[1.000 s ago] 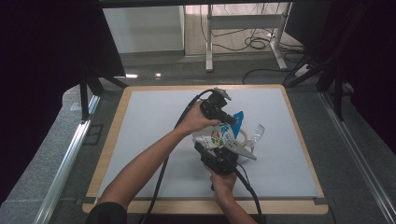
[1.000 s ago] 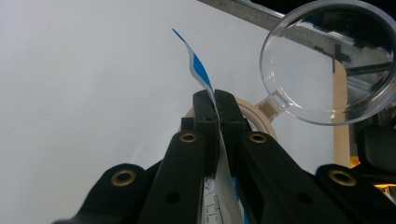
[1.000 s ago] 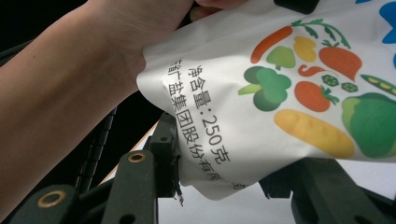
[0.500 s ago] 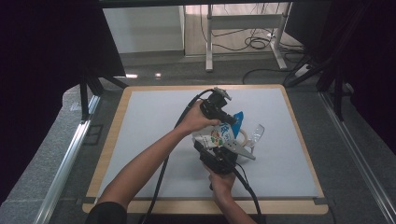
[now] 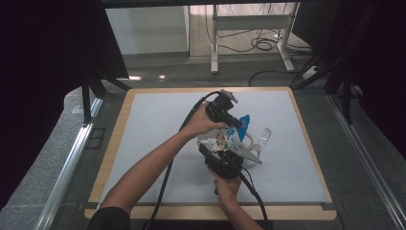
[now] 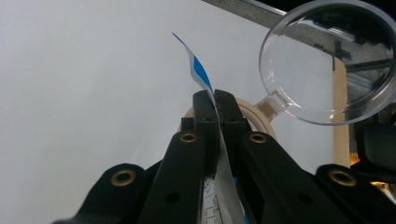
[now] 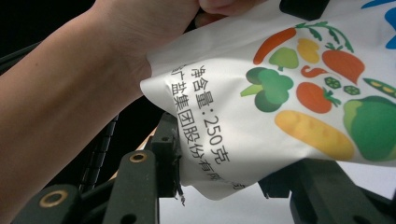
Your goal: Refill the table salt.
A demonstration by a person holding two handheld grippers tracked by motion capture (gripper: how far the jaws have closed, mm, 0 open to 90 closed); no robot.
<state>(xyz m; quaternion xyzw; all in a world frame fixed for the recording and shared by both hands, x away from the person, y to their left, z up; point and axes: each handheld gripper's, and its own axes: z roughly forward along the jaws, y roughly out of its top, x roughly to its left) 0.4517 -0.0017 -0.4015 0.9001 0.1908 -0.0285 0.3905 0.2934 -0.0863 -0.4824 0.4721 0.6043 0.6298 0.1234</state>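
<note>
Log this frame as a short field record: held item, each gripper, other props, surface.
held item: white pouch printed with vegetables, blue top edge
left gripper: shut on pouch's top edge
right gripper: shut on pouch's lower end
other props: clear round lid beside a tan ring, behind the pouch
surface: white mat on wood-edged table

A white plastic pouch (image 5: 224,139) printed with colourful vegetables and a blue top edge stands lifted above the tabletop, pinched at both ends.
</note>
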